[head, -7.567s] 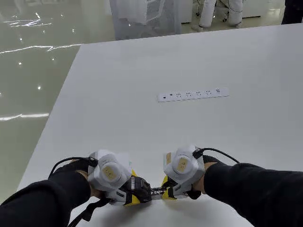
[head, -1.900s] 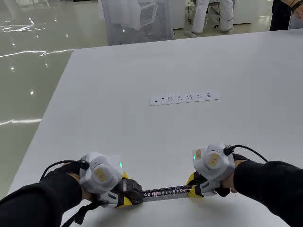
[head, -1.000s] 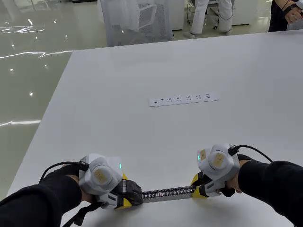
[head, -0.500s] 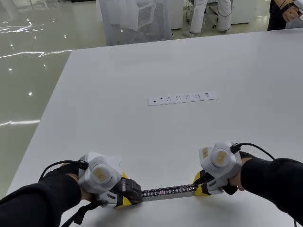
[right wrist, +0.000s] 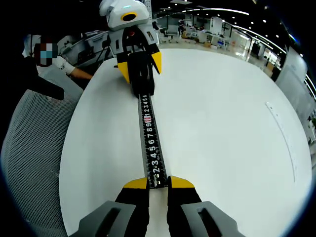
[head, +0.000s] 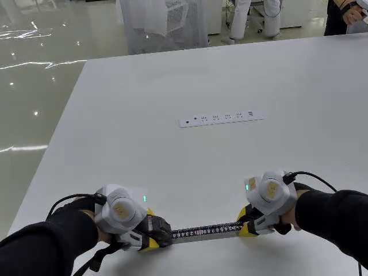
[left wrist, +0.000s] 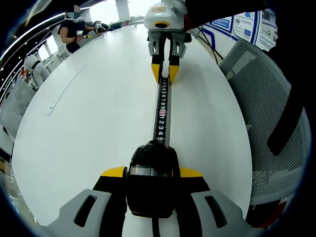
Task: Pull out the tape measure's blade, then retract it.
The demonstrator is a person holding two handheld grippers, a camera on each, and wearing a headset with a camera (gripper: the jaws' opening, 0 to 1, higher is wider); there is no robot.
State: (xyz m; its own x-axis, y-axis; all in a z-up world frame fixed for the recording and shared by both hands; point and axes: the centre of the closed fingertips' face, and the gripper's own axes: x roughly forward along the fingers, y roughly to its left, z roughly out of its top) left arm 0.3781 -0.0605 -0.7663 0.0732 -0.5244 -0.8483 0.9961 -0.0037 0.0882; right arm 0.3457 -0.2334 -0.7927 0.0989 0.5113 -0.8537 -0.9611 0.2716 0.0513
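Left gripper [left wrist: 152, 172] clamps the black tape measure [left wrist: 152, 190] at the near edge of the white table [head: 172, 80] — jaws pressed against its sides. Off to the other side, the right gripper [right wrist: 158, 183] pinches the tip of the blade [head: 204, 232], which runs straight between the two, numbers up, low over the tabletop. Farther out — well apart — lies a white power strip [head: 221, 118].

Probably a lab, glossy floor [head: 40, 86], white workbench [head: 172, 75]
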